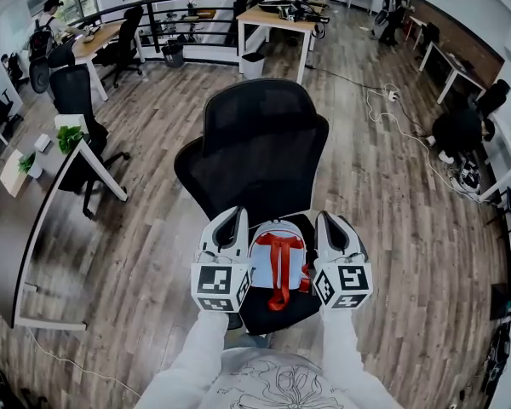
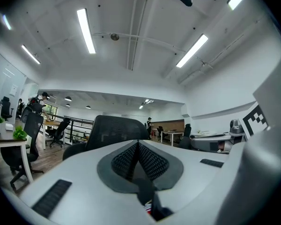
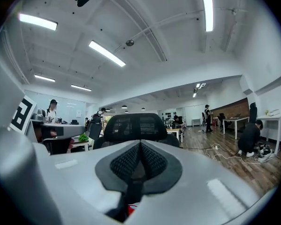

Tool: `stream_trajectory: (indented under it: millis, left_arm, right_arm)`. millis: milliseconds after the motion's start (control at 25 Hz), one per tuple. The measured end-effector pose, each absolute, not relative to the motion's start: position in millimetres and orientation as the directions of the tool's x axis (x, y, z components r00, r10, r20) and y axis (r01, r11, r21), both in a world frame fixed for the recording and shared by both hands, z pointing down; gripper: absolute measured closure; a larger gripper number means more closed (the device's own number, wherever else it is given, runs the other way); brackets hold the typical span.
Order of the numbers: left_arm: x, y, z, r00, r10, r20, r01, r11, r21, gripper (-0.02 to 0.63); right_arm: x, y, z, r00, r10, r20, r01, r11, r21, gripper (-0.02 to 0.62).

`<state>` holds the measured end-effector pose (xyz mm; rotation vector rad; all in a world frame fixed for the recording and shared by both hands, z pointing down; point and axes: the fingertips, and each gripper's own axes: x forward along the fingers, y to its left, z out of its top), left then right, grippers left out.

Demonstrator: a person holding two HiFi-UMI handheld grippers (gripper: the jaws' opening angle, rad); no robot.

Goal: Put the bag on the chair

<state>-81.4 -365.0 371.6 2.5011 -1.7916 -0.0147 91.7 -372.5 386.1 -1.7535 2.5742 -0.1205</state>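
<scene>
Wood flooring and desks surrounded a black office chair. Over its seat hung the white bag with red straps, between the left gripper and the right gripper. Each gripper's jaws were pressed together, pinching a dark part of the bag.

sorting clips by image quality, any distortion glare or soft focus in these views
Head view: heavy fisheye, floorboards bow and corners go dark, yet the bag and chair are sharp. Left gripper view: ceiling light strips blow out, the foreground is soft. Right gripper view: same glare, black round vignette.
</scene>
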Motion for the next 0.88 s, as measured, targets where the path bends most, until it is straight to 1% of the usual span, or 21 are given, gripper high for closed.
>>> stream_trajectory:
  millis: [880]
  left_arm:
    - [-73.3,-362.6,374.8,0.317,-0.948,0.033,-0.948,-0.315,0.040,0.600]
  right_arm:
    - [101.2,-373.3,387.0,-0.364,-0.931,0.015,-0.928,0.362,-0.089,0.584]
